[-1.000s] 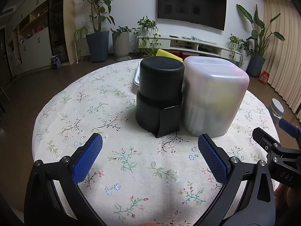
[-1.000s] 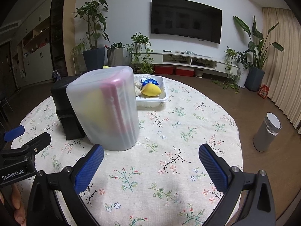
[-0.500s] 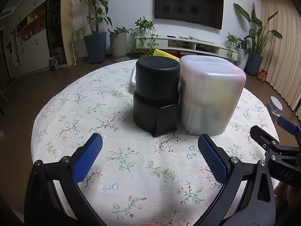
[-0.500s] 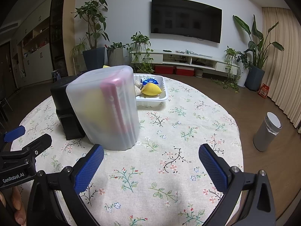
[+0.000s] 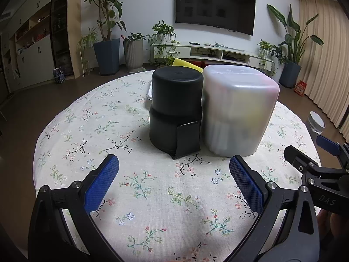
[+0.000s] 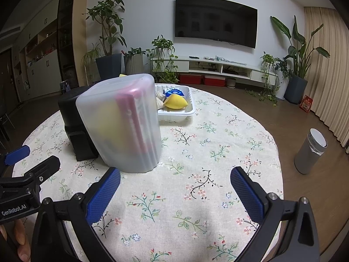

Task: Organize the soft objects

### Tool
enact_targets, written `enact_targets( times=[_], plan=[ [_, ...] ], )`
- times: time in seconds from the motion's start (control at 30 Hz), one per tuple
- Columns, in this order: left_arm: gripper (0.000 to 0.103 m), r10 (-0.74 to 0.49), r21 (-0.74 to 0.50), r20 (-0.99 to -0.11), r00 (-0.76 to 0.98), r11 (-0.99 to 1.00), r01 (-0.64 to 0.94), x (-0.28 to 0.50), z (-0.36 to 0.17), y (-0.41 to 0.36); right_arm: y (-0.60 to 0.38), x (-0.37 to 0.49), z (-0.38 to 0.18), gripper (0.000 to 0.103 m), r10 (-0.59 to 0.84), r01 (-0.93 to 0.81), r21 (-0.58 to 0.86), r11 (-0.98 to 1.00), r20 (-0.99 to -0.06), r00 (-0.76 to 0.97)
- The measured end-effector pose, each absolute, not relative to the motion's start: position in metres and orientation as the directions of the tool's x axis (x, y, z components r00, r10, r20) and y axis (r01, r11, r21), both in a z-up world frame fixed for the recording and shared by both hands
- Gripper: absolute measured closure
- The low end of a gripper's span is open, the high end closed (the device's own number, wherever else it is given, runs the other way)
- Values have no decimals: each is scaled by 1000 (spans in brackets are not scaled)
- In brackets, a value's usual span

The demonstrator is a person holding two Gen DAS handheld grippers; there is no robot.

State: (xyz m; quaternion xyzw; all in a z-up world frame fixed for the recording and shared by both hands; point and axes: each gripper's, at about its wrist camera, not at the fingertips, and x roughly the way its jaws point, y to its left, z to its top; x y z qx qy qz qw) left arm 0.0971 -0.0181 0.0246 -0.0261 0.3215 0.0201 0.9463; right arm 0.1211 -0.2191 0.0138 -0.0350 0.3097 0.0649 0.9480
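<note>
Under both grippers spreads one round floral table (image 5: 91,131), and each tool hangs just above the cloth, empty. Dead ahead of the left gripper (image 5: 173,172), jaws spread wide, stand two containers touching side by side: one frosted bin (image 5: 237,113) with pink and yellow shapes showing dimly through its wall, and one black canister (image 5: 175,109). The right gripper (image 6: 175,182), jaws just as wide, has the frosted bin ahead and to its left. Beyond that sits one white tray (image 6: 187,107) holding the soft pieces: one yellow sponge (image 6: 175,103), one blue-and-white packet (image 6: 174,91) and something pale I can't make out. My call: send the right gripper past the bin to the tray, and pinch the sponge gently mid-body so it doesn't squirt free.
</note>
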Motion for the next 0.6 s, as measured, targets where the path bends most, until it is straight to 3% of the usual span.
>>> enact_targets(
  times=[0.6],
  plan=[
    [0, 4, -54, -626, 780, 997, -48, 99, 23, -18, -217, 120, 7, 0, 105, -147, -20, 989, -602, 791]
  ],
)
